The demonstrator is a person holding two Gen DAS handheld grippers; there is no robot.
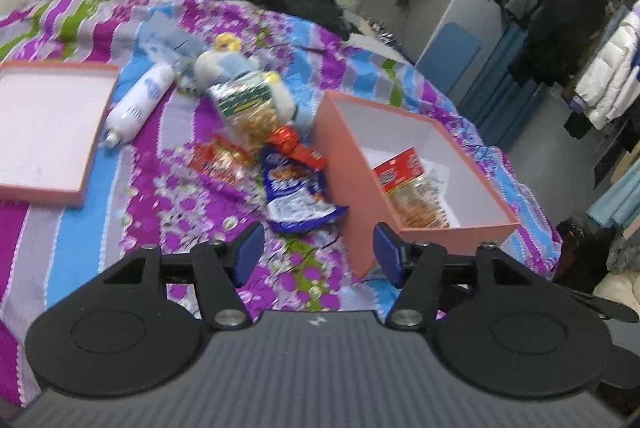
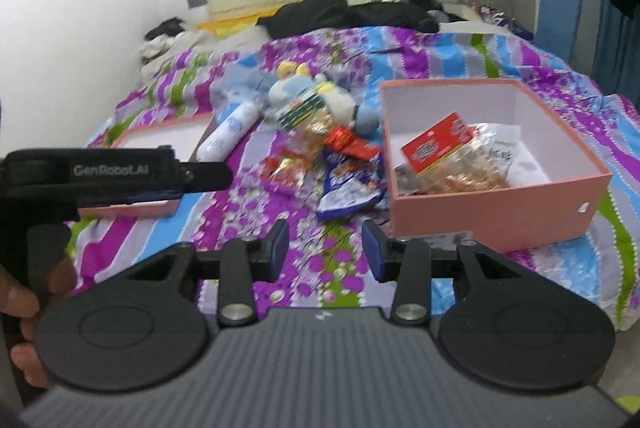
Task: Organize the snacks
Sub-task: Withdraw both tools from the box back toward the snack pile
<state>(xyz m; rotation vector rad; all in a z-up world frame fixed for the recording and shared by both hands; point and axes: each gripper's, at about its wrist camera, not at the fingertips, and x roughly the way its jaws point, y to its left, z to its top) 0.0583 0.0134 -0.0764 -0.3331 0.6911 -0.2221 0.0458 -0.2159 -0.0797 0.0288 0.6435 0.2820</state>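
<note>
Both tongs, left (image 1: 316, 252) and right (image 2: 325, 248), hang open and empty; blue packet (image 1: 294, 193) lies on the bed beside the box (image 1: 348, 163); probably light, crinkly, slippery; pinch its flat sealed edge.

One pink box (image 2: 492, 211) – two snack packets inside. One lid (image 1: 44, 123), one white bottle (image 1: 138, 103), one plush toy (image 1: 224, 65) – four loose packets (image 1: 294, 193) between them.
</note>
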